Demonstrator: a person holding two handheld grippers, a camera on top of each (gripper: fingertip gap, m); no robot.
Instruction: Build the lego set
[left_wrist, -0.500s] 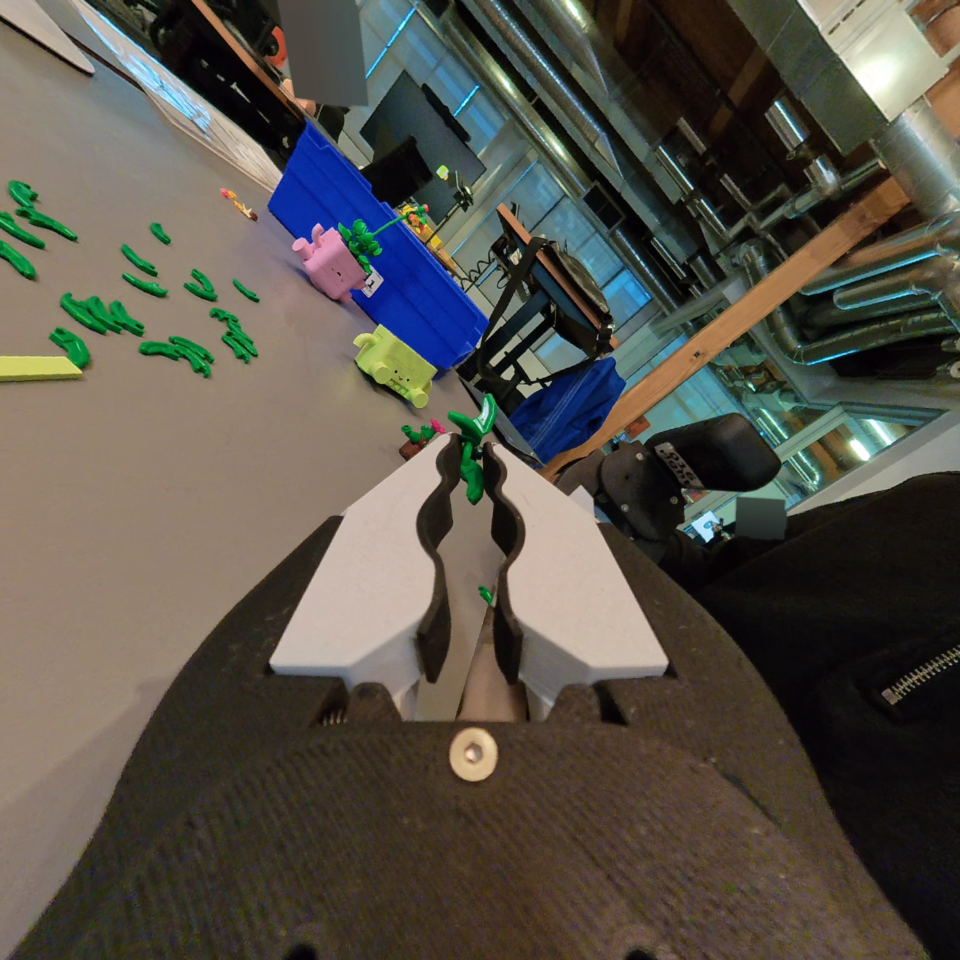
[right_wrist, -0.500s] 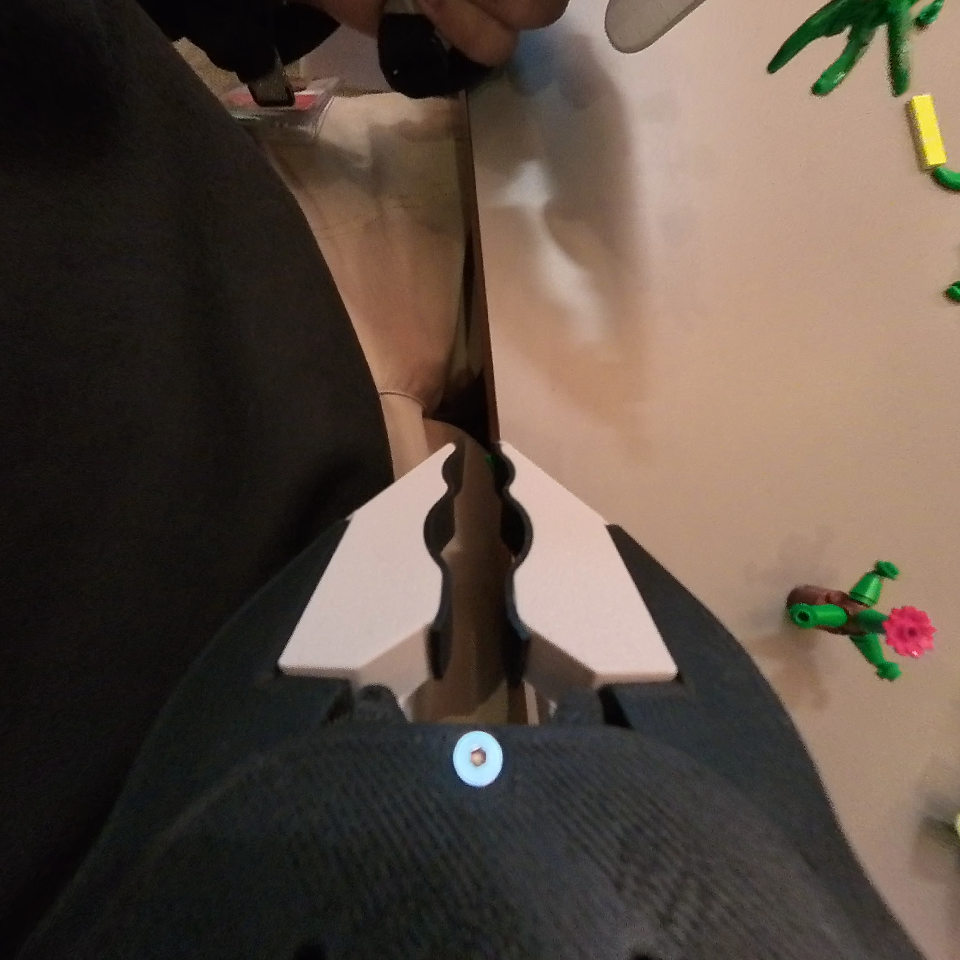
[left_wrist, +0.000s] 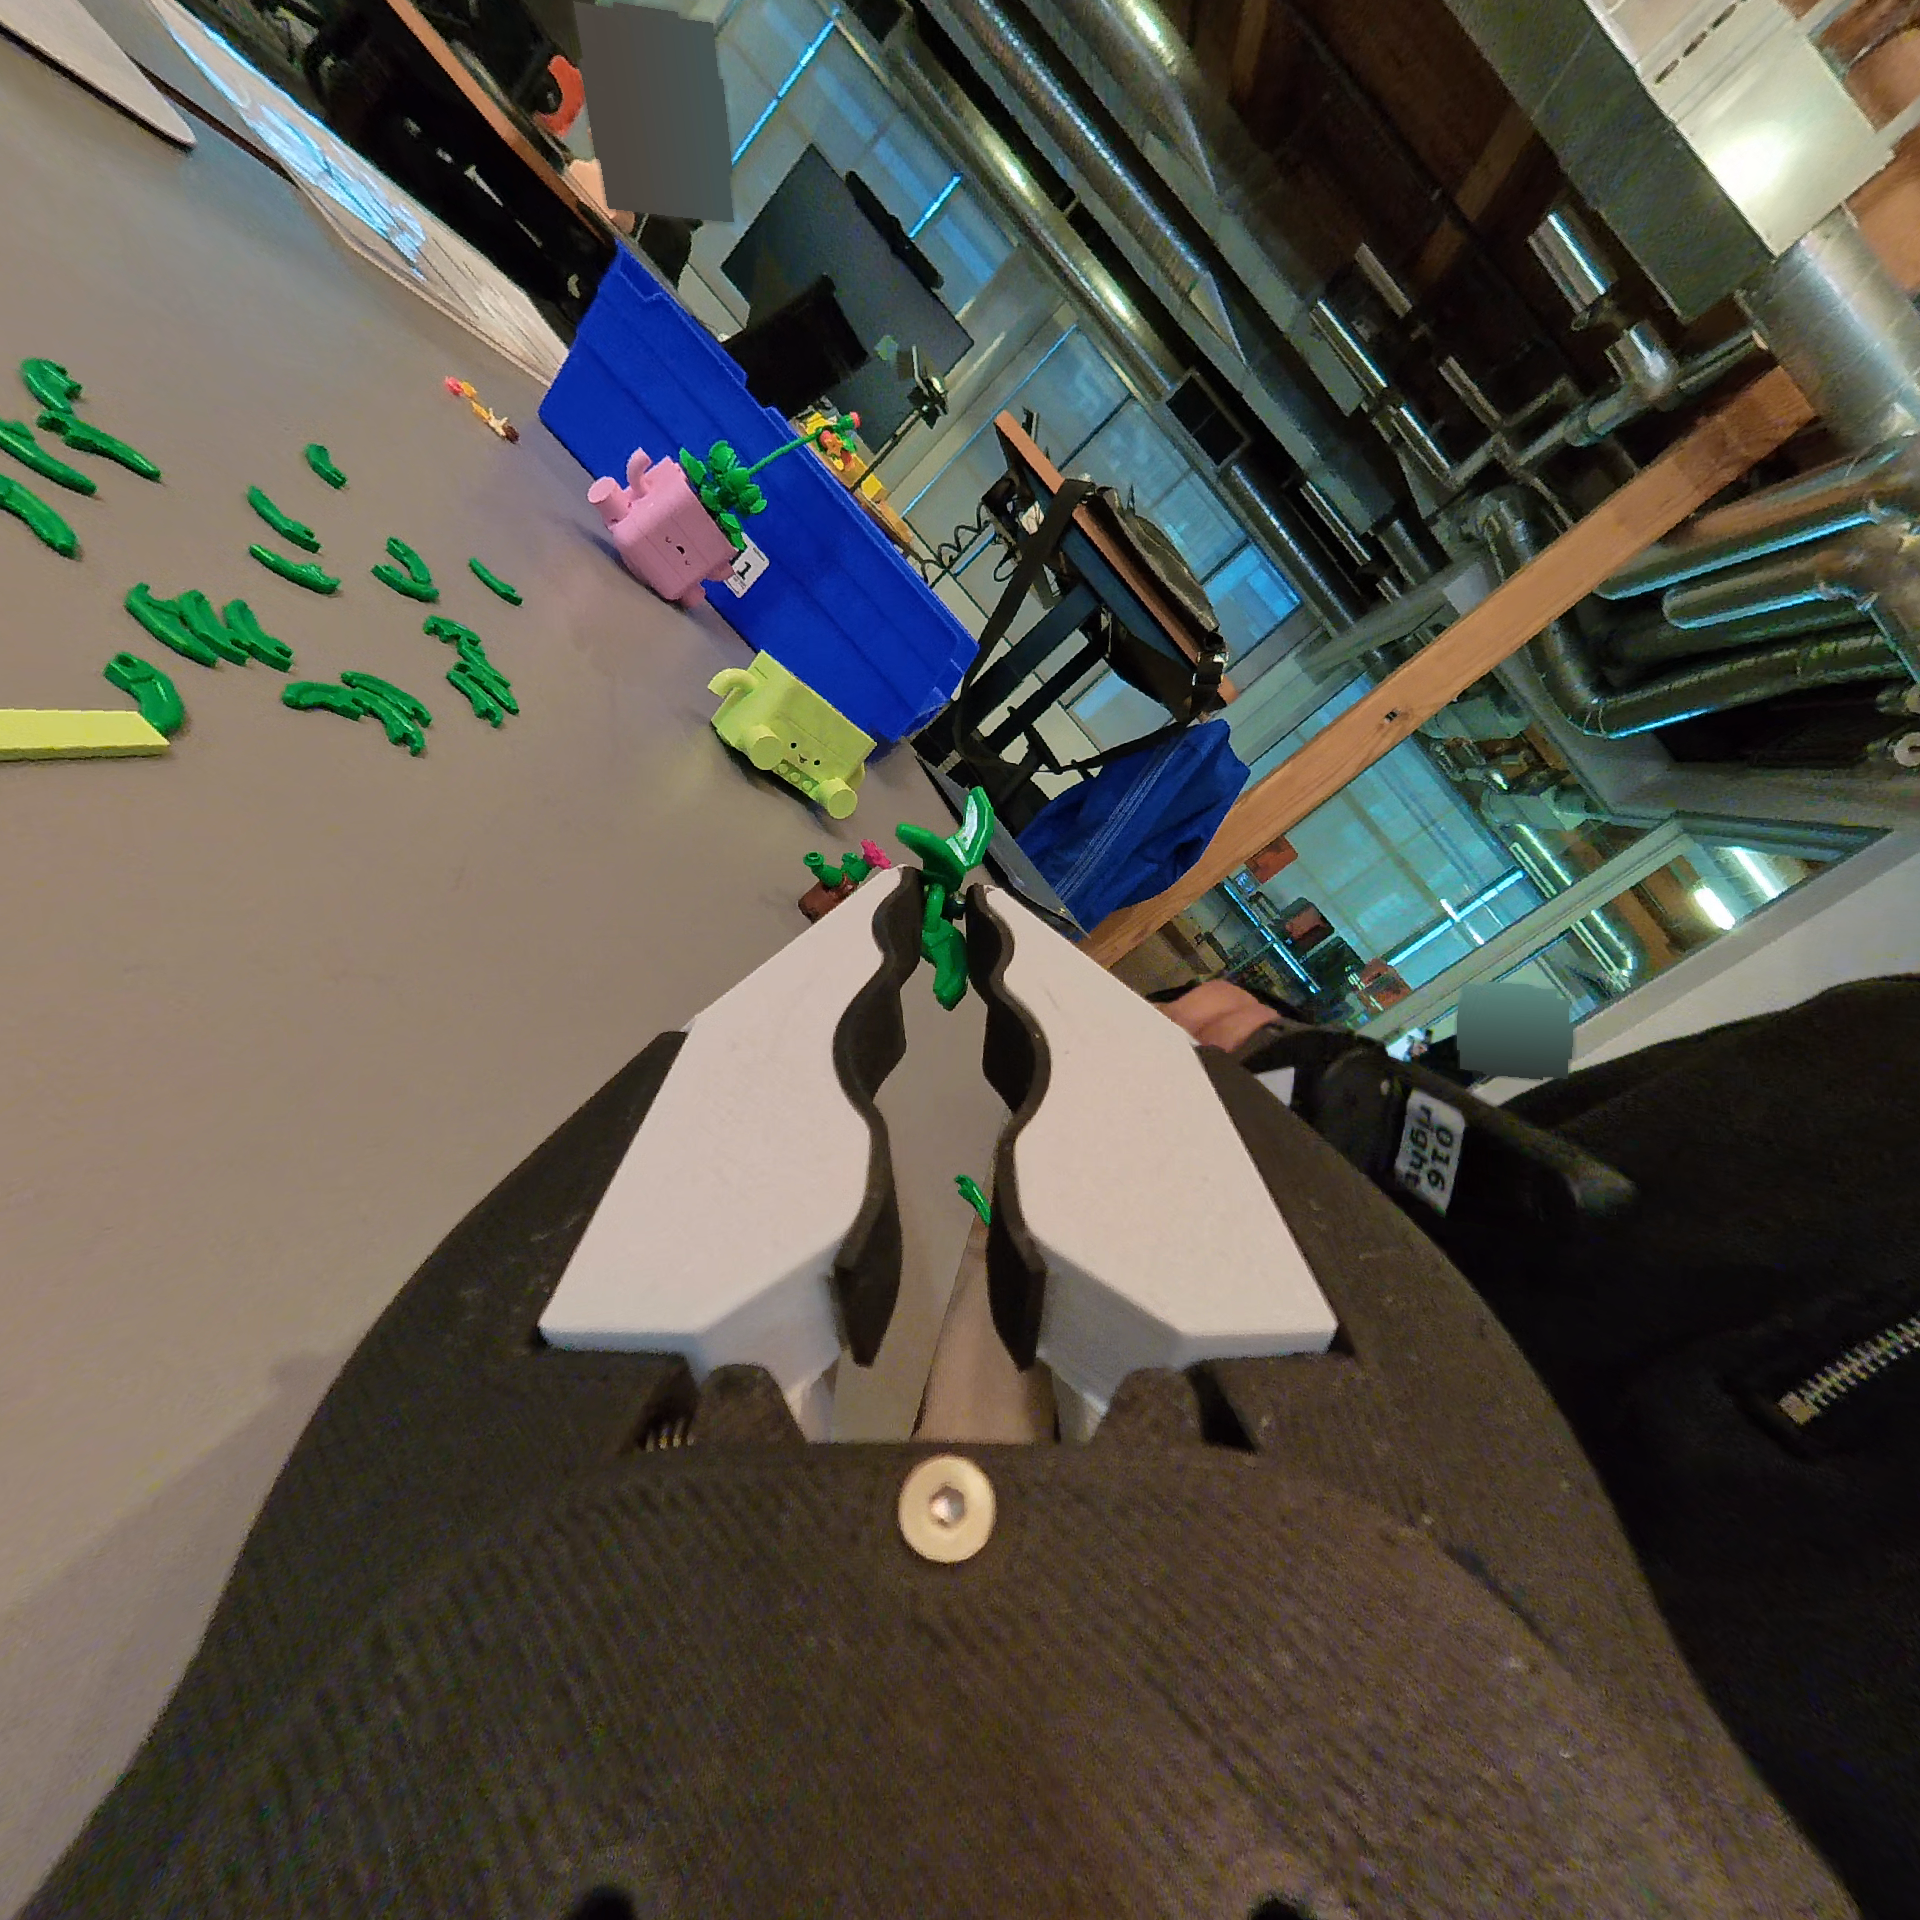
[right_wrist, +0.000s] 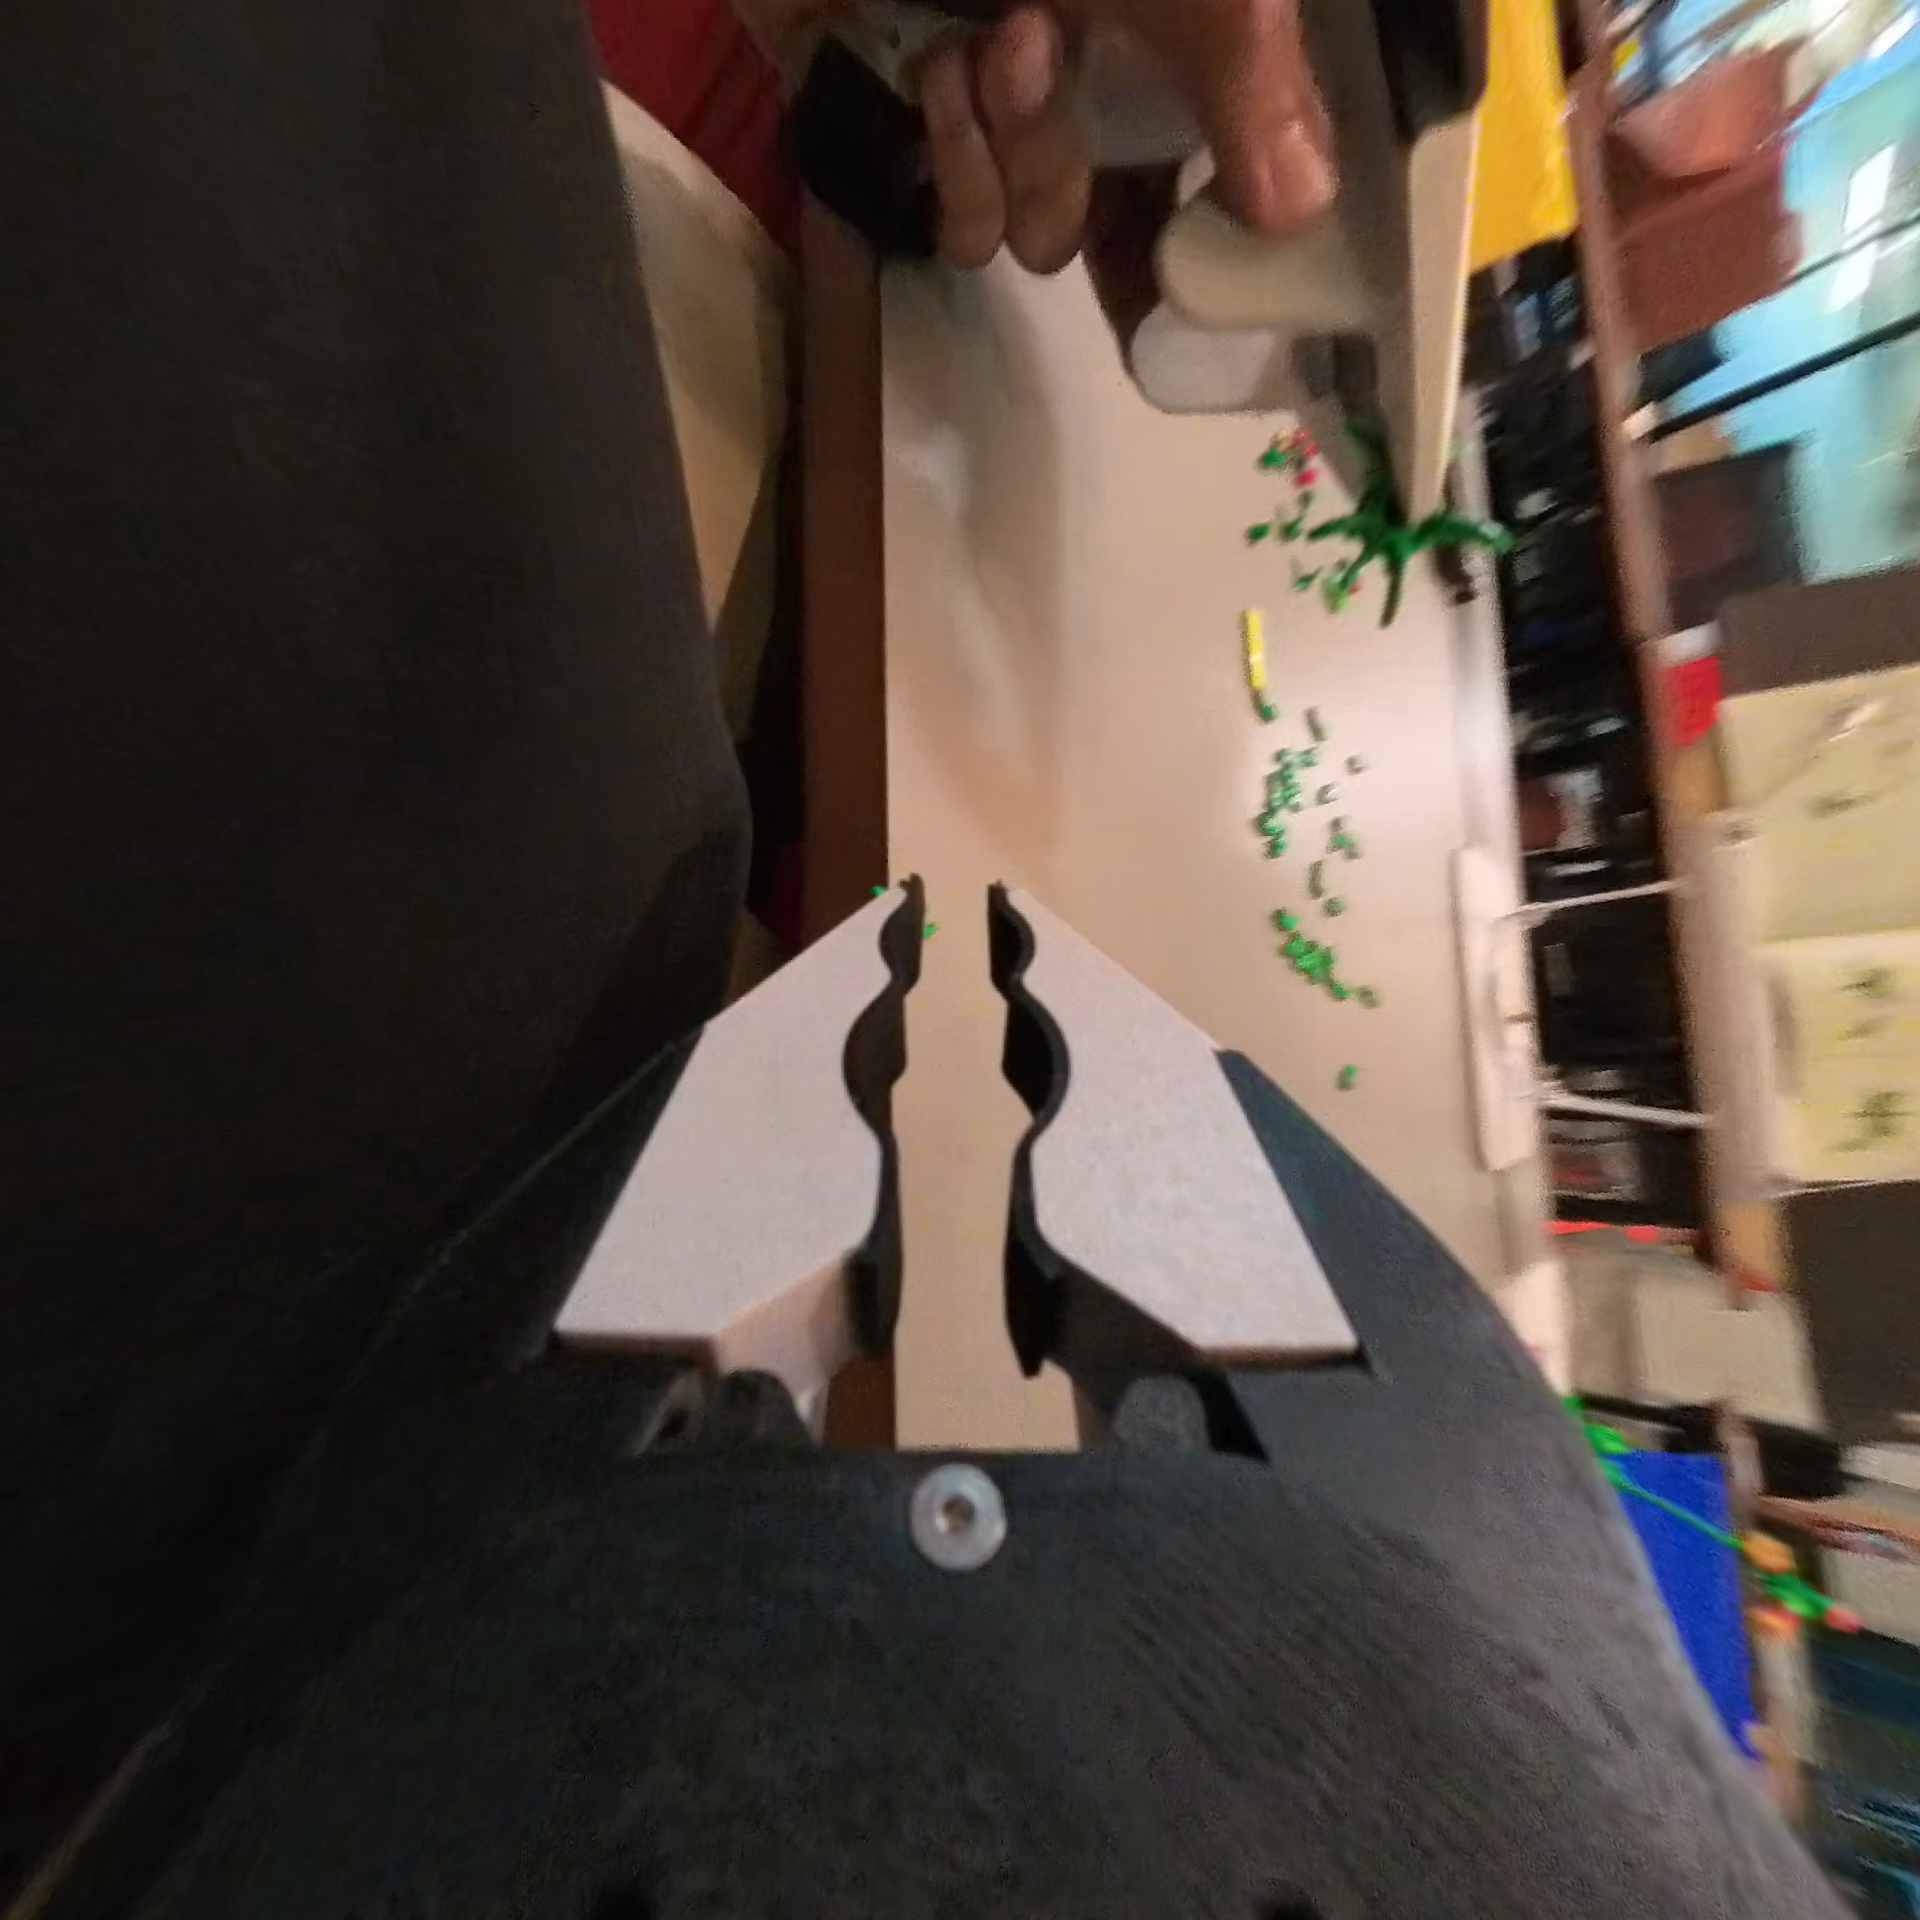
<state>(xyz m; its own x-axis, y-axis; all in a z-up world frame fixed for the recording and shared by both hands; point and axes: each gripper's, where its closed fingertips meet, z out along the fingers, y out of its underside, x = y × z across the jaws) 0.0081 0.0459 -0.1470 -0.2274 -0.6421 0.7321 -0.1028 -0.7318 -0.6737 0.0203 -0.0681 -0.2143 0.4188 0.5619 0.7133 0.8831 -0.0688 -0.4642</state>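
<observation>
While its tips pinch together, the left gripper (left_wrist: 943, 902) clamps a green leafy stem piece (left_wrist: 948, 914), lifted just above the grey table (left_wrist: 312, 1039). The right gripper (right_wrist: 954, 902) stands slightly parted with nothing between its fingers; that view is blurred. Just beyond the left tips lies a small brown-and-green sprig with a pink flower (left_wrist: 844, 871). Farther out sit a lime green pot (left_wrist: 792, 734), a pink pot (left_wrist: 665, 528) against a blue bin (left_wrist: 831, 582), and scattered green leaves (left_wrist: 312, 644).
</observation>
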